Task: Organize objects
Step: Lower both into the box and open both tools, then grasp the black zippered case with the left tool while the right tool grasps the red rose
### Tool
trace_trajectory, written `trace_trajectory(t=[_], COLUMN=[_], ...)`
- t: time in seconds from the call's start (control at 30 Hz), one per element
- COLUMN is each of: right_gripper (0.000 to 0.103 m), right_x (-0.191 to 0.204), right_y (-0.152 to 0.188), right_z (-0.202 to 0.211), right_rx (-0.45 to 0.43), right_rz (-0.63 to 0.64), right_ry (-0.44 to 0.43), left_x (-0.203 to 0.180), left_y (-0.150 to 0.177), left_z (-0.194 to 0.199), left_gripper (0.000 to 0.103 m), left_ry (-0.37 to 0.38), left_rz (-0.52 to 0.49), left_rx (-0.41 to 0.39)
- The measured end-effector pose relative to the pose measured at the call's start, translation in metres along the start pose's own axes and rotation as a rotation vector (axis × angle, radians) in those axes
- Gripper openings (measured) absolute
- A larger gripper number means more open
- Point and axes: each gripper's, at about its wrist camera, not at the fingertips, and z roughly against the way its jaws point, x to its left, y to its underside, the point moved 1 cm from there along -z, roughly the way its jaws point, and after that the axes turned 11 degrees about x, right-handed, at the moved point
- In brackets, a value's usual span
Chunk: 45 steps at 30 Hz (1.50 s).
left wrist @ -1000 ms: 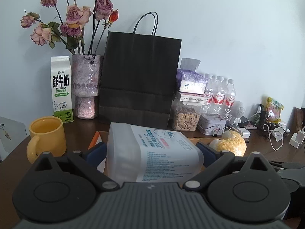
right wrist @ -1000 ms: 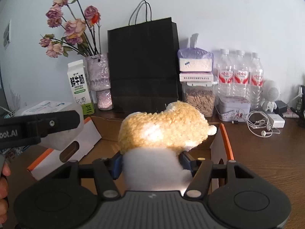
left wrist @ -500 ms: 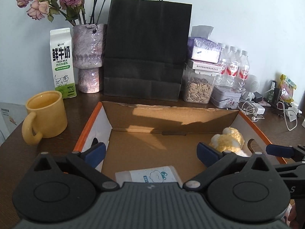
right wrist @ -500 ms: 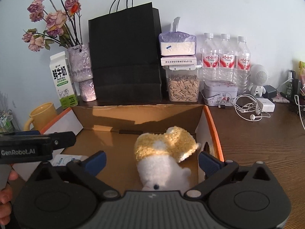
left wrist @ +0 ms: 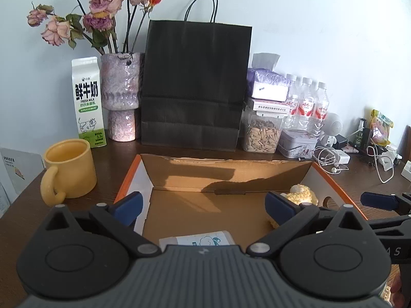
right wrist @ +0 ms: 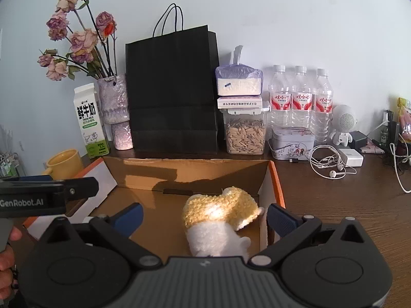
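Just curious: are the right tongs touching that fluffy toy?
Apart. In the right wrist view the right tongs stand wide; cardboard shows between each pad and the fluffy toy.

We count one cardboard box with two things in it: one plush toy and one wipes pack. Along the table's far edge we count three water bottles, one black paper bag, one milk carton, one vase (its roses uncounted), one seed jar, one tin. One yellow mug stands near the left edge.
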Motion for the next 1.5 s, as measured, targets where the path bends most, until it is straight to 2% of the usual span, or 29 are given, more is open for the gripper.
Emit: trace_trajectory(t=[0.27, 0.87, 1.3, 1.5], right_gripper=[0.103, 0.103, 0.103, 0.103], right_x=[0.006, 0.002, 0.006, 0.005], right_y=[0.015, 0.095, 0.144, 0.155], right_z=[0.040, 0.120, 0.137, 0.134], right_rx=[-0.033, -0.009, 0.060, 0.084], right_rz=[0.035, 0.057, 0.082, 0.089], right_ry=[0.013, 0.010, -0.014, -0.024], left_x=[0.001, 0.011, 0.024, 0.028], left_y=[0.012, 0.072, 0.128, 0.140], left_z=[0.037, 0.111, 0.132, 0.129], left_gripper=[0.103, 0.103, 0.103, 0.103], left_ry=[-0.003, -0.020, -0.028, -0.051], left_rz=[-0.016, -0.043, -0.051, -0.073], left_rx=[-0.026, -0.011, 0.070, 0.108])
